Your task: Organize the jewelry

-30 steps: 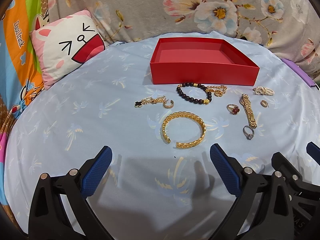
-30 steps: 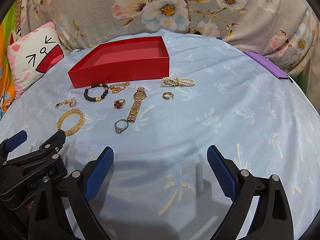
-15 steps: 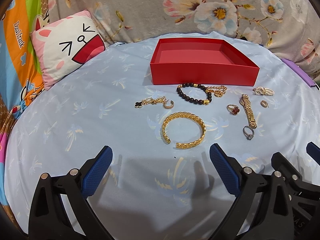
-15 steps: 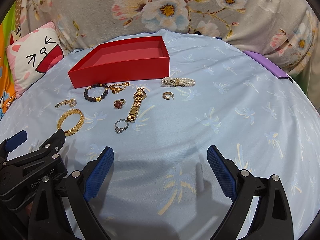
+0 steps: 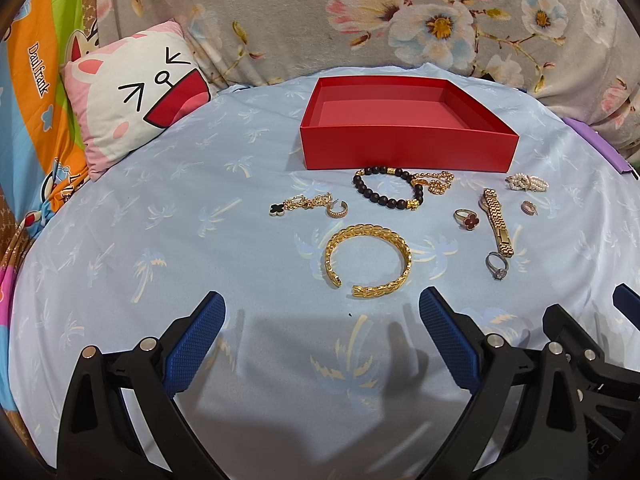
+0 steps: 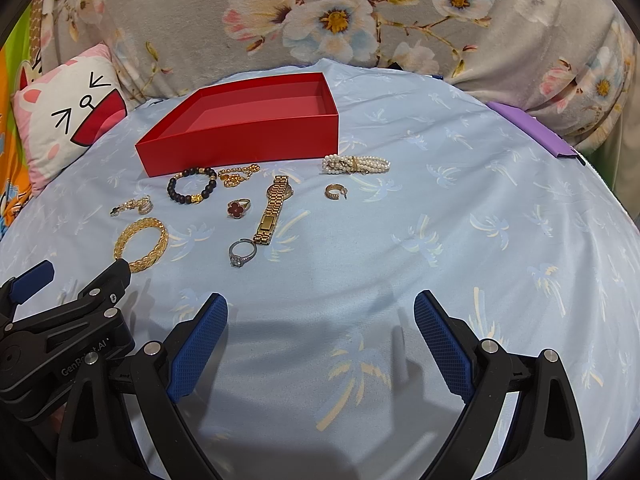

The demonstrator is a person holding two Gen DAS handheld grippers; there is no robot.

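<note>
1. Jewelry lies scattered on a pale blue palm-print sheet (image 5: pixel 120 240), all of it outside the red box (image 5: pixel 408 152), a shallow square cardboard tray with matte walls at 12 o'clock in the left wrist view.
2. Nearest the left gripper (image 5: pixel 322 328) is a gold cuff bangle (image 5: pixel 368 260), an open C with a leaf-textured band.
3. A bracelet of dark round beads (image 5: pixel 388 194) lies just before the box wall, a tangled gold chain (image 5: pixel 436 182) touching it at 3 o'clock.
4. At 2 o'clock lie a red clover ring (image 5: pixel 466 219), a gold link watch (image 5: pixel 496 220) and a silver stone ring (image 5: pixel 497 266).
5. A pearl strand bracelet (image 6: pixel 356 164) and small gold hoop (image 6: pixel 335 192) lie farther right.
6. The right gripper (image 6: pixel 320 328) hovers over bare sheet; both pairs of textured blue fingers (image 6: pixel 198 346) are spread wide, holding nothing.
7. A soft cat-face pillow (image 5: pixel 136 108) lies at 10 o'clock.
</note>
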